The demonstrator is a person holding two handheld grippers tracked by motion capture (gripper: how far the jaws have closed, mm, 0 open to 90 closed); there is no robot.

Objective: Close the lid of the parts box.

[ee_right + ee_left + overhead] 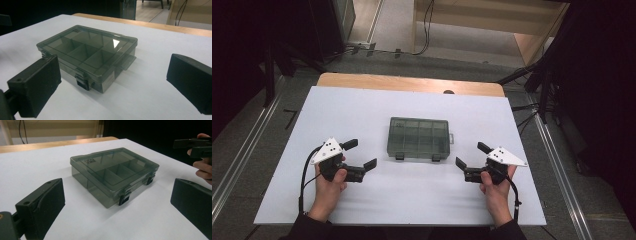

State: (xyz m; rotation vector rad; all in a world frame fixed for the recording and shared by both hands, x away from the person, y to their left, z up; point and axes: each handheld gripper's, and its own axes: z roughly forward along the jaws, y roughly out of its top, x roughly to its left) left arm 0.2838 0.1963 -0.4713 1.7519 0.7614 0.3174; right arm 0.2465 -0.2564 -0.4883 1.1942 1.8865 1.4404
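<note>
Compartment box (419,138) sits mid-table (362,105), smoky translucent grey, lid closed, two black latches facing the near edge. Left gripper (360,154) and right gripper (470,155) flank it, held low, angled inward, jaws apart, both clear of it.

No legible text found. The lid of the compartment box (113,171) carries a small embossed mark near its far left corner in the left gripper view, upper left of the lid; its characters are too small and blurred to read
</note>
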